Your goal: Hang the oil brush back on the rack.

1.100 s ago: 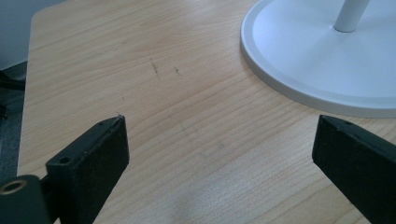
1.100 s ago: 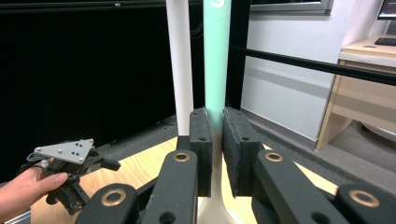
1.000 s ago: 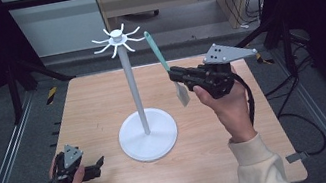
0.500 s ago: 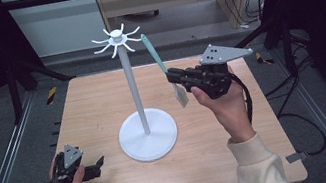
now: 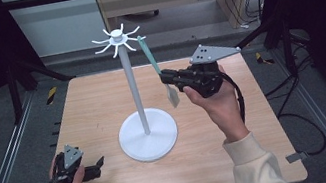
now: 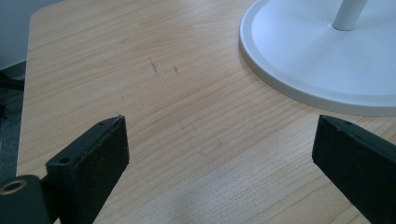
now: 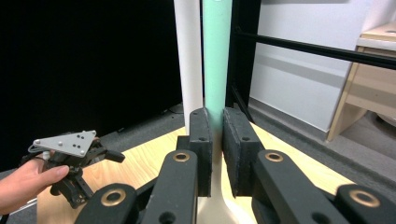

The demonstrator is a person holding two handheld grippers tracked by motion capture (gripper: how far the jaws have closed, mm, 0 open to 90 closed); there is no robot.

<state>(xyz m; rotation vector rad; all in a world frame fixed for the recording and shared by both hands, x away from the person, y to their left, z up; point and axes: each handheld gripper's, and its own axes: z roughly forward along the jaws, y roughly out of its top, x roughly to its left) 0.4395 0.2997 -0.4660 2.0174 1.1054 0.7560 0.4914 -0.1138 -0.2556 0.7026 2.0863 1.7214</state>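
High view: right gripper (image 5: 167, 76) clamps green-handled utensil (image 5: 151, 59); likely guide handle top onto rack (image 5: 117, 39) hook, steady. Left gripper (image 5: 99, 165) rests wide open, empty.

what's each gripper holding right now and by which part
Right gripper grips the green-handled spatula on its handle, just above the blade. Left gripper is open, holding nothing.
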